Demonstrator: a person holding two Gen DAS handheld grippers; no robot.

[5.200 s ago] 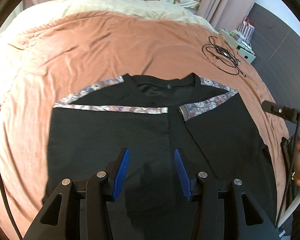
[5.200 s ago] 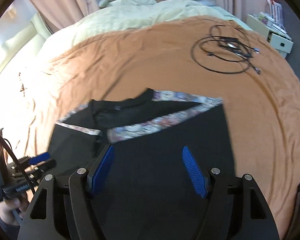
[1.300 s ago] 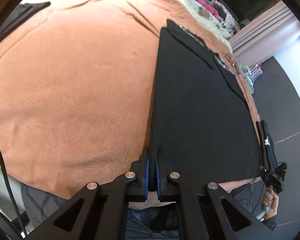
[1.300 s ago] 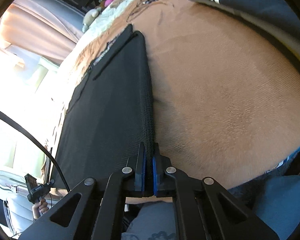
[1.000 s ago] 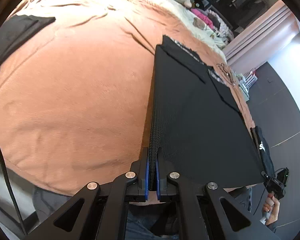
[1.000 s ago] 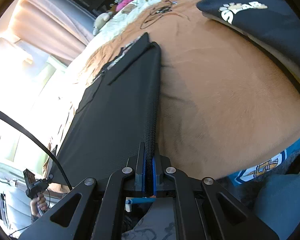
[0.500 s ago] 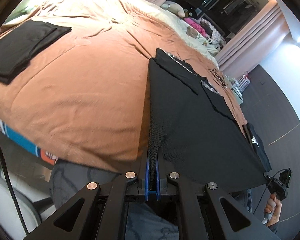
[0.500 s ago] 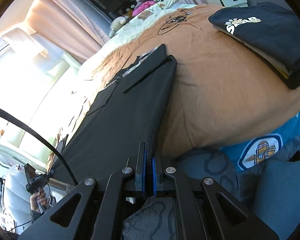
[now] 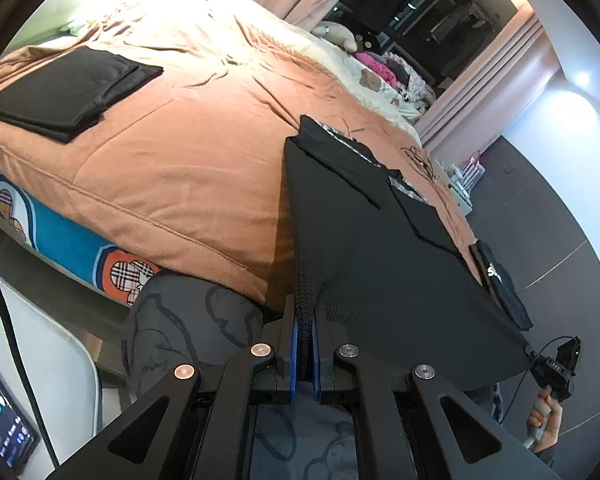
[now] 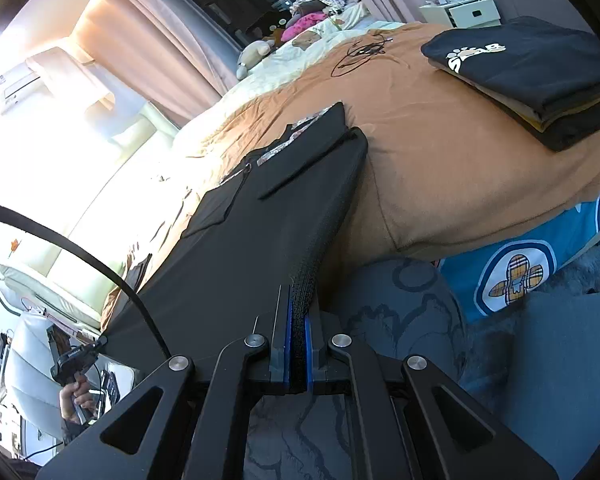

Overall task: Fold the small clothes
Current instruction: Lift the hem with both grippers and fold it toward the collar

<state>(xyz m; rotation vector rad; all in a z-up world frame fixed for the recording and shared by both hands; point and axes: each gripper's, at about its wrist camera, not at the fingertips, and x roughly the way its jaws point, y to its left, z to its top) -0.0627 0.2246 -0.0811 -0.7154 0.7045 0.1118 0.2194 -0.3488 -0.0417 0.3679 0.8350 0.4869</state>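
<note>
A black mesh shirt (image 9: 380,248) with patterned sleeve trim has its sleeves folded in. Its collar end rests on the orange bed cover (image 9: 172,168). Its hem end is lifted off the bed and pulled taut between both grippers. My left gripper (image 9: 305,320) is shut on the hem's left corner. My right gripper (image 10: 298,320) is shut on the hem's right corner of the shirt (image 10: 268,216). Each gripper shows small in the other's view, at the shirt's far corner.
A folded black garment (image 9: 68,88) lies on the bed's left. A stack of folded clothes (image 10: 540,76) lies on its right. A black cable coil (image 10: 360,52) and plush toys (image 10: 256,54) sit farther up. A patterned blue sheet (image 10: 520,268) hangs at the bed's edge.
Both grippers closed on the shirt's hem corners. They have since lifted the hem and drawn it back off the bed's edge, so the bed's front side now shows.
</note>
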